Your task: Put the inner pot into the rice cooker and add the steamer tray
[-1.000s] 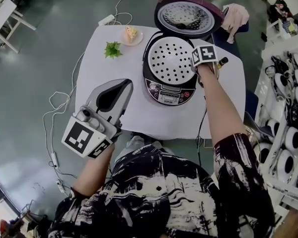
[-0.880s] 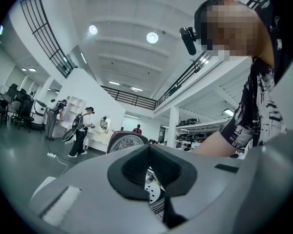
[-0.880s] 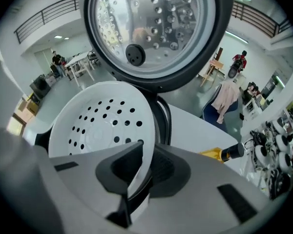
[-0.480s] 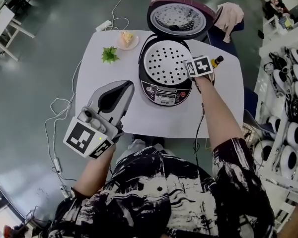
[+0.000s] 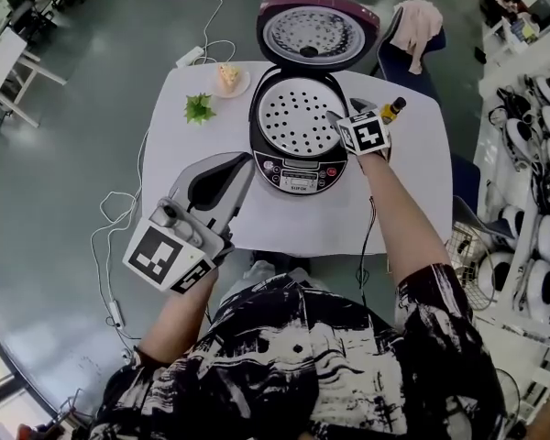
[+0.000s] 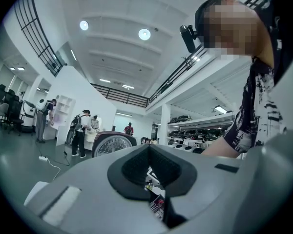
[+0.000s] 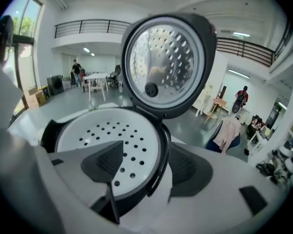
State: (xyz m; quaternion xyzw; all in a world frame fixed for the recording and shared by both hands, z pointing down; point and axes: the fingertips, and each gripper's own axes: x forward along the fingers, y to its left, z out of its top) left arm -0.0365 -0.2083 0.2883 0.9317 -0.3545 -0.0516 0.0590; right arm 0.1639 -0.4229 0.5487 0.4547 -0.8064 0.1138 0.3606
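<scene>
Now right gripper [image 5: 335, 119] jaws just been opening, empty, at steamer tray [image 5: 291, 117] in rice cooker [image 5: 298, 170]; left gripper [image 5: 241, 160] closed, empty.

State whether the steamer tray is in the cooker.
In: the steamer tray sits level inside the rice cooker, below the raised lid.

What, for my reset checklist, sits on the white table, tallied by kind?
Rice cooker: 1
Steamer tray, in the cooker: 1
Green plant: 1
Plate with cake slice: 1
Small bottle: 1
Total: 5
</scene>
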